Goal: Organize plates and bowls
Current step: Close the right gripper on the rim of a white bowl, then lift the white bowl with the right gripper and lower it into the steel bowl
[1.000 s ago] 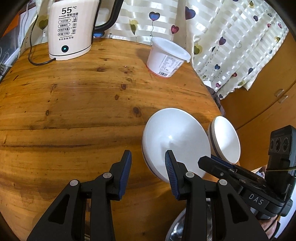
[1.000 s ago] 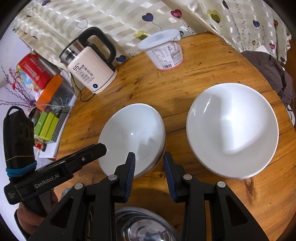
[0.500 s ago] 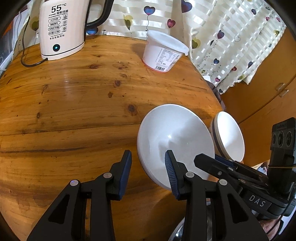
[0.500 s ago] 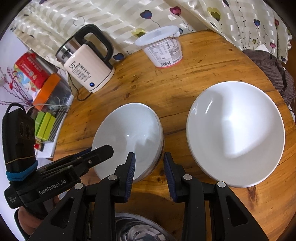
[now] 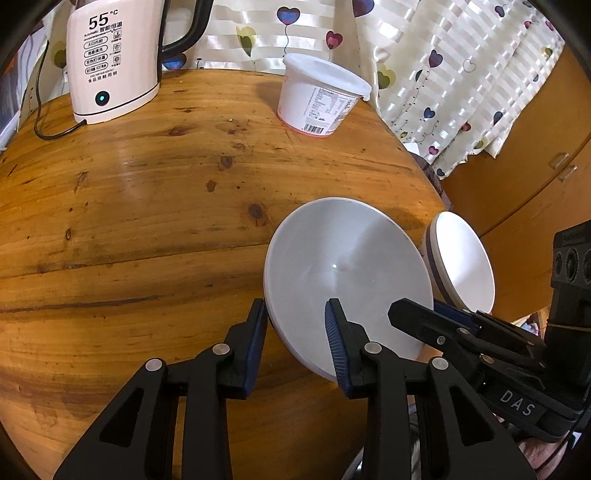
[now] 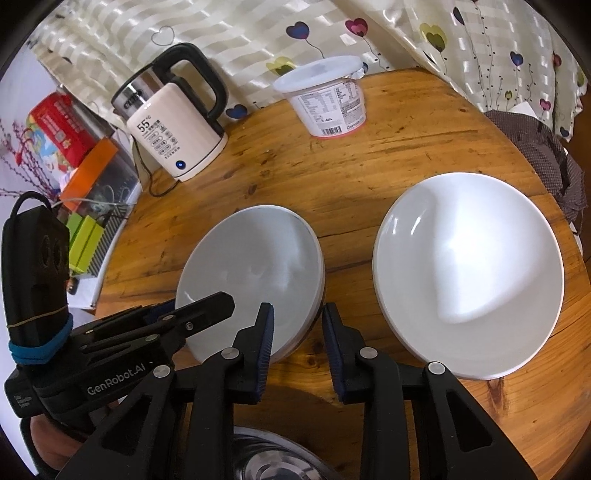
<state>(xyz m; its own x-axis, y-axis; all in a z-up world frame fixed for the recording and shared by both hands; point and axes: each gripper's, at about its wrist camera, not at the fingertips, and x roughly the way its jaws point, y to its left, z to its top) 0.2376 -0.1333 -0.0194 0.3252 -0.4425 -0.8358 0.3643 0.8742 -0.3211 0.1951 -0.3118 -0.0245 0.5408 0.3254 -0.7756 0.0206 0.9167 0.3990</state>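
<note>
A round wooden table (image 6: 369,177) carries 2 white dishes side by side. The left white bowl (image 6: 255,269) sits on a stack of similar dishes, its rim edge showing layers beneath. The right white bowl (image 6: 469,273) lies well to its right, apart from it, near the table's edge.

The left gripper (image 5: 295,343) has its jaws spread on either side of the left bowl's near rim, 1 finger outside the rim and 1 over the bowl's inside; neither pad clearly presses the rim. The right gripper (image 6: 297,343) has its jaws spread too, straddling the right part of the same bowl's near rim without closing on it.

At the table's far side stand a white electric kettle (image 6: 173,140) showing 55°C and a lidded white plastic tub (image 6: 325,99). A heart-patterned curtain (image 6: 258,33) hangs behind. The rim of a metal bowl (image 6: 273,461) shows below the right gripper.
</note>
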